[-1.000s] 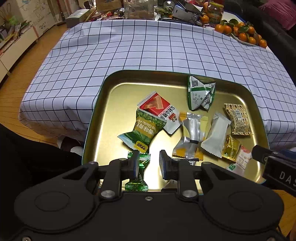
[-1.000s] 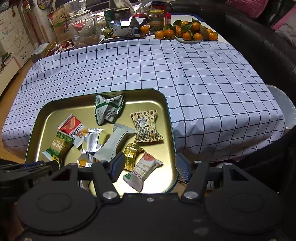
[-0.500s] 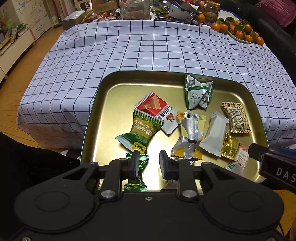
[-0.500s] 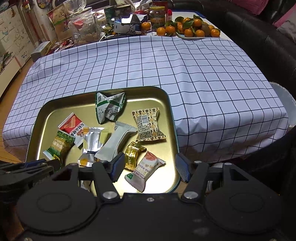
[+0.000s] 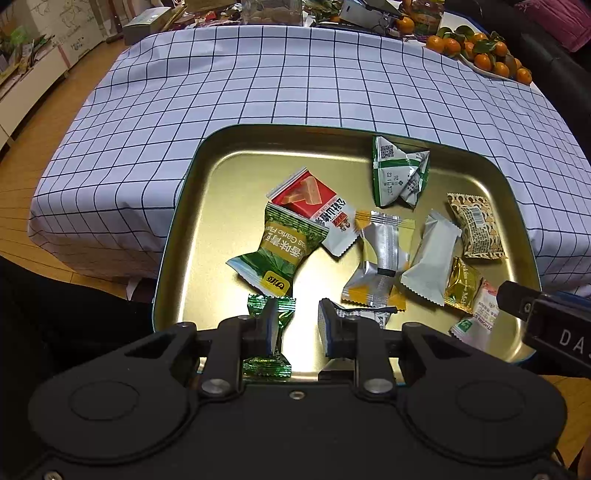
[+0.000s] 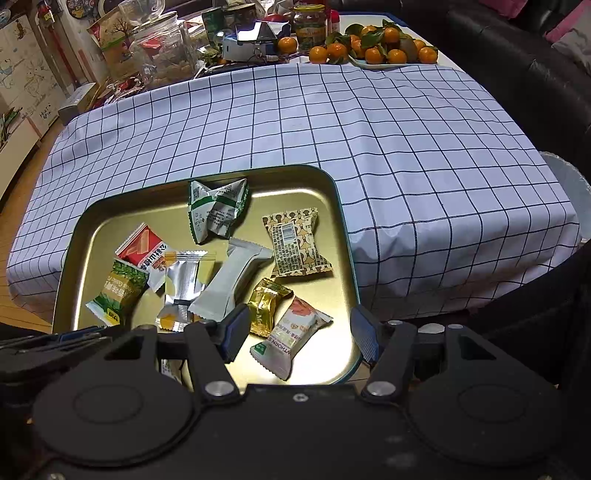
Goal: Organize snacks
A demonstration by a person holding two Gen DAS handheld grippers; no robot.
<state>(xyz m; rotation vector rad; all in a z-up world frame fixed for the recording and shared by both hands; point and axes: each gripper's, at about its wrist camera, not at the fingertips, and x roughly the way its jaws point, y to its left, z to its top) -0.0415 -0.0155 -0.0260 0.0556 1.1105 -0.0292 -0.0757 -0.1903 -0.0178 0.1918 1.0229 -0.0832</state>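
My left hand-held gripper (image 5: 297, 326) hangs over the near edge of the tray (image 5: 207, 206), its jaws a little apart with nothing between them; a green candy (image 5: 282, 308) lies just under its left finger, and I cannot tell if they touch. My right hand-held gripper (image 6: 299, 338) stands with its jaws wide apart, holding nothing, above a white-and-orange packet (image 6: 291, 339) by the tray's near right corner.

The snacks lie scattered inside the gold tray: a green pea packet (image 5: 282, 251) overlapping a red-and-white one (image 5: 314, 206), a silver one (image 5: 380, 262), a plain white one (image 5: 430, 256), a gold candy (image 5: 461, 284), a brown patterned packet (image 5: 476, 225) and a green-and-white pouch (image 5: 399, 175) nearest the far rim.

The tray sits on the near part of the bench, on a white cloth (image 6: 369, 129) with a dark grid that drapes over the edges. At the far end stand a plate of tangerines (image 6: 373, 48), a big glass jar (image 6: 162, 51) and a smaller jar (image 6: 308, 27) among clutter. A wooden floor (image 5: 44, 122) shows to the left, a black sofa (image 6: 517, 48) to the right.
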